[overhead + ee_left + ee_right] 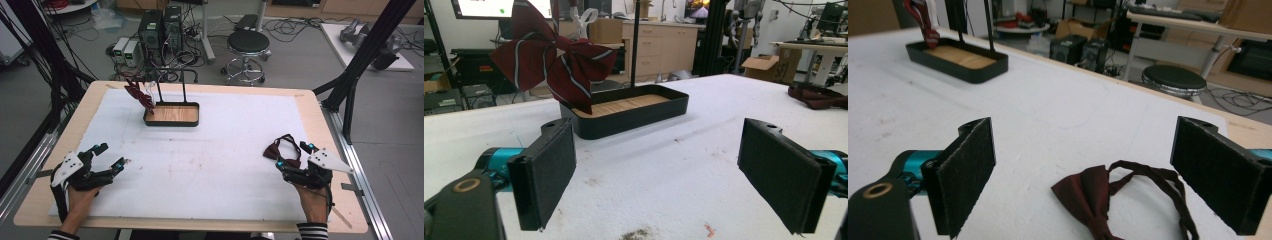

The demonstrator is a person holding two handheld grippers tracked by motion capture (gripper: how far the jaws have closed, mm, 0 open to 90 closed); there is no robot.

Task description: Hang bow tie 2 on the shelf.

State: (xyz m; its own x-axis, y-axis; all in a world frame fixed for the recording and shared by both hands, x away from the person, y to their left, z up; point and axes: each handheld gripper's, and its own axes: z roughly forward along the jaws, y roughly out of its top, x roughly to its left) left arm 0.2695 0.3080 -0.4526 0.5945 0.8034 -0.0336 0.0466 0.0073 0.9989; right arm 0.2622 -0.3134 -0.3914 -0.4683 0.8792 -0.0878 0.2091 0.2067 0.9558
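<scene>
A dark red bow tie (280, 149) (1098, 197) with a thin strap lies flat on the white mat at the right. My right gripper (294, 156) (1098, 180) stands open just behind it, jaws wide on either side, nothing held. A striped dark red bow tie (140, 95) (555, 62) hangs from the rack's left post above the black tray (196, 115) (634, 120) with its wooden floor. At the near left my left gripper (111, 156) (674, 175) stands open and empty, facing the tray from a distance.
The white mat (200, 160) covers a wooden table. Two thin black posts (184, 86) rise from the tray. Behind the table are a round stool (247, 45), computer towers (160, 30) and cables on the floor. Black frame struts (360, 65) stand at the right.
</scene>
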